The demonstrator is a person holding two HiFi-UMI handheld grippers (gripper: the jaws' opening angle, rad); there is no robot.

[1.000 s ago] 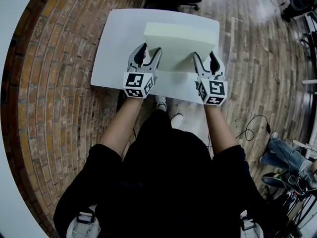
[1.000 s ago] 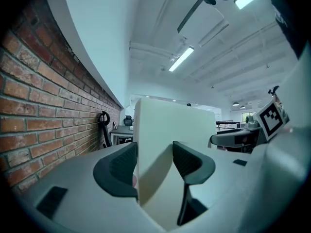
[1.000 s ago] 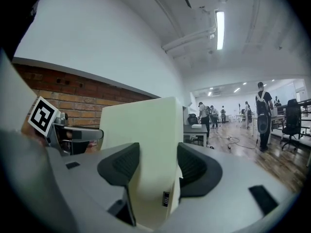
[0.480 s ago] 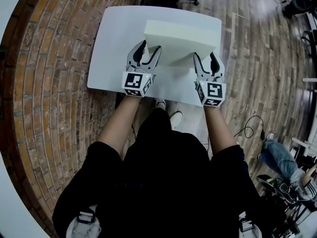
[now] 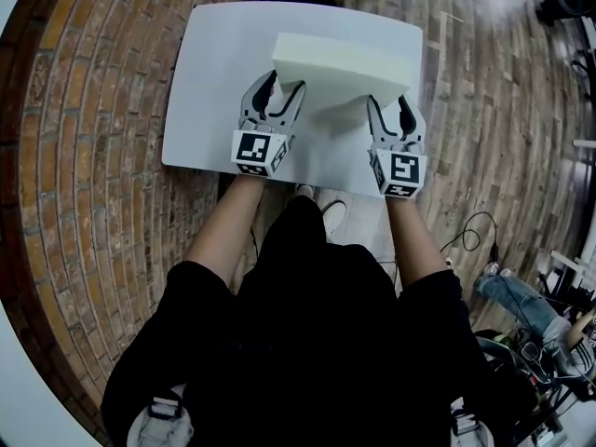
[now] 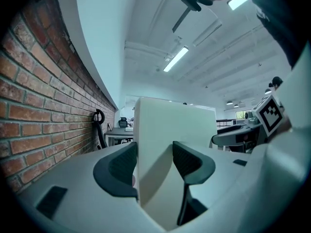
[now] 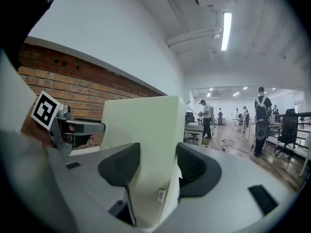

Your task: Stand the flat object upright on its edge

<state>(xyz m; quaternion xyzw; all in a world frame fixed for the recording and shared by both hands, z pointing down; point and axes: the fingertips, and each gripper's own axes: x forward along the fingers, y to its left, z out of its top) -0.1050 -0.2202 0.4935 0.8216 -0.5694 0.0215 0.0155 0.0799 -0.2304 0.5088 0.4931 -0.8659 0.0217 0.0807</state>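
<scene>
White table (image 5: pixel 214 82), brick floor: foam slab (image 5: pixel 345 63) upright mid-table. Left gripper (image 5: pixel 273 96) and right gripper (image 5: pixel 396 119) each pinch an end, left contact seemingly partial. Light, squashy, tippy; hold low, gently.

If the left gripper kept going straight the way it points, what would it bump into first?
The foam block: it is already between the left gripper's jaws, so going on would likely just push it along the white table.

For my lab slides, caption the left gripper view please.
Left gripper clasps the upright, thick cream foam slab; red brick wall at left.
</scene>
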